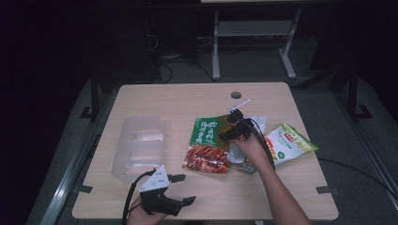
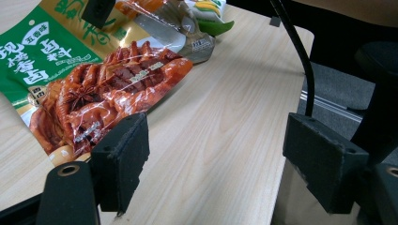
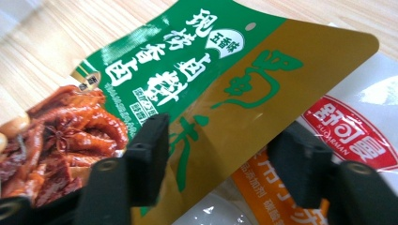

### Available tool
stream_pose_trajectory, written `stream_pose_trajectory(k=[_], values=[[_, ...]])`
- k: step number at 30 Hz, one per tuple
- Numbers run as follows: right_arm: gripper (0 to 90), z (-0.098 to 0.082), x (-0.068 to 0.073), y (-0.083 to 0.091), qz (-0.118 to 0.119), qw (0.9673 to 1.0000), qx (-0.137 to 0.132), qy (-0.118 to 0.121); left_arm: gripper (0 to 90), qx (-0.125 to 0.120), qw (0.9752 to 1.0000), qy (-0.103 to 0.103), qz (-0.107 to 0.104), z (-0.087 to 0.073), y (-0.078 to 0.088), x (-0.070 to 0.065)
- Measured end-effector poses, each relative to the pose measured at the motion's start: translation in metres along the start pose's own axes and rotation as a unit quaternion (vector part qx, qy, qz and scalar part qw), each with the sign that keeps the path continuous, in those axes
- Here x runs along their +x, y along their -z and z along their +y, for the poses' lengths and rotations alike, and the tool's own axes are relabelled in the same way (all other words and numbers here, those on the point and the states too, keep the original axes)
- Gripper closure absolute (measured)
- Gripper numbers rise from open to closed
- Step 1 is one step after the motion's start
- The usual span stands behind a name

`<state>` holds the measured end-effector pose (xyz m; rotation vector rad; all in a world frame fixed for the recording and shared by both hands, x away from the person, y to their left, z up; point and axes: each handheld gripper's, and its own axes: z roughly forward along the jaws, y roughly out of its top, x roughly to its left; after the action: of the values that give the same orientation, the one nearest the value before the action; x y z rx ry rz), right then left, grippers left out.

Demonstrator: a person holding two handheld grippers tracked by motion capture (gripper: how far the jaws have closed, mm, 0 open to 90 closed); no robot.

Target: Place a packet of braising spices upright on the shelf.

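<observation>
Two grippers in frame over a light wooden table point(image 1: 187, 101). Right gripper point(image 1: 233, 127) sits at the upper right edge of the green-and-gold snack pouch point(image 1: 207, 145), which lies flat near the table's middle, printed side up, red braised pieces pictured on its lower half. In the right gripper view the pouch's gold edge point(image 3: 263, 89) runs between the two black jaws; the jaws stand partly apart, one on each side of the edge, and the pads do not press it. Under that edge lies a white pouch with a red label point(image 3: 356, 126), touching the green one. High view: the right hand point(image 1: 248, 147) covers part of a clear-and-silver packet point(image 1: 241, 159) just right of the green pouch.

Further right, apart from these, a green-and-white bag point(image 1: 291, 143) lies tilted.

Left gripper point(image 1: 180, 190) rests at the near edge of the table, jaws wide, nothing between them; the left gripper view shows bare wood between the pads point(image 2: 122, 159) and the green pouch's pictured end point(image 2: 103, 93) just beyond.

Clear plastic tray point(image 1: 138, 145) sits left of the pouch, well apart.
</observation>
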<state>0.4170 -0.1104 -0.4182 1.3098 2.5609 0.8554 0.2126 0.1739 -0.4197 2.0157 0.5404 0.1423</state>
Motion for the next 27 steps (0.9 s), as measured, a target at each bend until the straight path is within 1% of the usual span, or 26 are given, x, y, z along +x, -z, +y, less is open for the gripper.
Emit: stream_pose_trajectory(k=[1,3,4,5,7,10,12,13,14,15,16,18,19,20,22,23,24,25,26,27], values=[[46.2,0.0,0.001,-0.001,-0.006,1.0,0.002,0.005,22.8,0.0,1.0,0.0,0.001,0.0,0.0,0.0],[52.9,0.0,0.002,-0.002,-0.009,0.9999,0.001,0.008,22.8,0.0,1.0,0.002,-0.001,0.0,0.0,0.001],[52.9,0.0,0.002,-0.002,-0.009,0.9999,0.001,0.008,22.8,0.0,1.0,0.002,-0.001,0.0,0.0,0.001],[63.4,0.0,0.002,-0.003,-0.013,0.9998,-0.002,0.016,22.8,0.002,1.0,0.003,-0.002,0.0,0.0,0.002],[73.0,0.0,0.004,-0.003,-0.023,0.9992,-0.007,0.033,22.7,0.001,1.0,0.003,-0.001,0.0,0.0,0.002],[84.3,0.001,0.007,-0.003,-0.019,0.9987,-0.008,0.046,22.7,0.001,1.0,0.003,-0.001,0.0,0.0,0.002],[89.2,0.002,0.007,-0.001,-0.006,0.9991,-0.015,0.04,22.8,0.003,1.0,0.004,0.0,0.0,0.0,0.003],[89.6,0.002,0.007,0.0,0.0,0.9989,-0.018,0.043,22.8,0.004,1.0,0.005,0.0,0.0,0.0,0.003],[89.8,0.002,0.008,0.002,0.005,0.999,-0.024,0.039,22.8,0.004,1.0,0.005,0.0,0.0,0.0,0.004],[89.8,0.002,0.008,0.002,0.005,0.999,-0.024,0.039,22.8,0.004,1.0,0.005,0.0,0.0,0.0,0.004],[90.0,0.002,0.009,0.006,0.011,0.9986,-0.029,0.042,22.8,0.003,1.0,0.007,0.0,0.0,0.0,0.004],[90.0,0.001,0.011,0.01,0.015,0.9982,-0.036,0.045,22.8,0.001,0.9999,0.012,0.001,0.0,0.0,0.004],[90.0,0.001,0.011,0.012,0.019,0.998,-0.041,0.045,22.8,0.0,1.0,0.006,0.001,0.0,0.0,0.005],[90.0,0.0,0.012,0.015,0.022,0.9975,-0.049,0.045,22.8,0.0,1.0,0.01,0.0,0.0,0.0,0.004],[90.0,0.0,0.013,0.021,0.035,0.9964,-0.064,0.044,22.8,-0.001,0.9999,0.01,0.001,0.0,0.0,0.005],[90.0,0.0,0.013,0.021,0.035,0.9964,-0.064,0.044,22.8,-0.001,0.9999,0.01,0.001,0.0,0.0,0.005],[90.0,-0.001,0.014,0.028,0.047,0.9946,-0.077,0.052,22.8,0.0,0.9999,0.012,0.003,0.0,-0.001,0.004],[90.0,-0.001,0.016,0.031,0.053,0.9941,-0.081,0.05,22.9,0.001,0.9999,0.01,0.003,0.001,-0.001,0.004],[90.0,-0.001,0.016,0.031,0.053,0.9941,-0.081,0.05,22.9,0.001,0.9999,0.01,0.003,0.001,-0.001,0.004],[90.0,-0.002,0.018,0.038,0.059,0.9929,-0.085,0.057,22.9,0.002,1.0,0.008,0.003,0.001,-0.001,0.004]])
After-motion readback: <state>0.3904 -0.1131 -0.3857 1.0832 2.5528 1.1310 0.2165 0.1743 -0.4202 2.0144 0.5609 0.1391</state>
